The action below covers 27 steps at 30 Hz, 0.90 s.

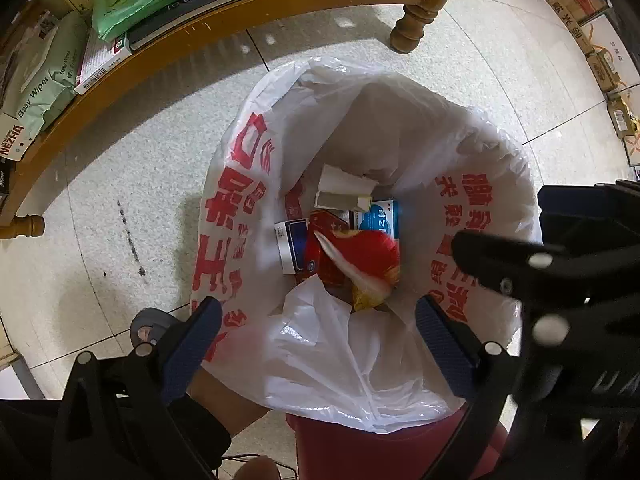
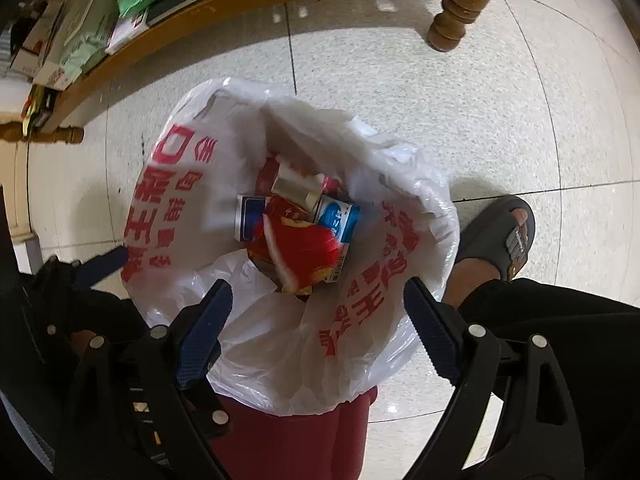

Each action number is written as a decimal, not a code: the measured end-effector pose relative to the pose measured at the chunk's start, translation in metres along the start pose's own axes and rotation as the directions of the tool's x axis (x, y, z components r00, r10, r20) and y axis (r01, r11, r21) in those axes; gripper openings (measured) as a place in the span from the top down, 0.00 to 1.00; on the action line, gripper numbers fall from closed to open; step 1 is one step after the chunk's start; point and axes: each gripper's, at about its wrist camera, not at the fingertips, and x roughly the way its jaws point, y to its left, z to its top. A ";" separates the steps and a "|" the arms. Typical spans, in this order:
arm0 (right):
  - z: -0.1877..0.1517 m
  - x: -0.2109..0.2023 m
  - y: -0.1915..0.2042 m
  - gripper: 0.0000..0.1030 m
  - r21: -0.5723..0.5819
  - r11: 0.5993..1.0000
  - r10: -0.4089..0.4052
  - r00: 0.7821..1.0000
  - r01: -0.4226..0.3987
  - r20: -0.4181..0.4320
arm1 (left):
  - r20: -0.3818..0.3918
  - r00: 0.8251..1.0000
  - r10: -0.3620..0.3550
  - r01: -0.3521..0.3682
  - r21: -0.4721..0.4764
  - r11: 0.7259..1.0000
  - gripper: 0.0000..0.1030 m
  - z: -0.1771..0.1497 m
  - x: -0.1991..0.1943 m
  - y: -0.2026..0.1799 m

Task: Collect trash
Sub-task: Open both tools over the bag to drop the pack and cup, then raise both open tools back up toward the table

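Observation:
A red bin (image 1: 360, 452) lined with a white plastic bag with red print (image 1: 232, 216) stands on the floor. Inside lie a red snack wrapper (image 1: 360, 256), blurred as if moving, a blue-and-white box (image 1: 380, 216), a dark blue box (image 1: 294, 246) and a pale carton (image 1: 344, 194). My left gripper (image 1: 318, 320) is open and empty above the bin's near rim. My right gripper (image 2: 318, 300) is open and empty above the same bin (image 2: 296, 440); the wrapper (image 2: 304, 252) lies below it. The right gripper's body shows at the right of the left wrist view (image 1: 560, 264).
A wooden shelf (image 1: 224, 20) holds wipes packs, books and boxes. A turned wooden leg (image 1: 424, 4) stands on the tiled floor behind the bin. My feet in grey sandals flank the bin (image 2: 500, 236). Cardboard boxes (image 1: 600, 64) line the far right.

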 end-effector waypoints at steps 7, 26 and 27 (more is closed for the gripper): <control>0.001 -0.002 -0.004 0.17 0.008 1.000 0.008 1.000 -0.008 0.011 | 0.007 1.000 -0.002 0.002 -0.012 1.000 0.08 0.001 -0.002 0.002; -0.010 -0.105 -0.025 0.13 0.064 0.994 0.065 0.960 -0.085 0.271 | 0.307 0.940 0.149 -0.130 -0.081 0.988 0.08 0.005 -0.089 0.014; -0.012 -0.115 -0.026 0.13 0.058 0.995 0.057 0.955 -0.077 0.293 | 0.338 0.927 0.165 -0.143 -0.091 0.986 0.08 0.006 -0.098 0.015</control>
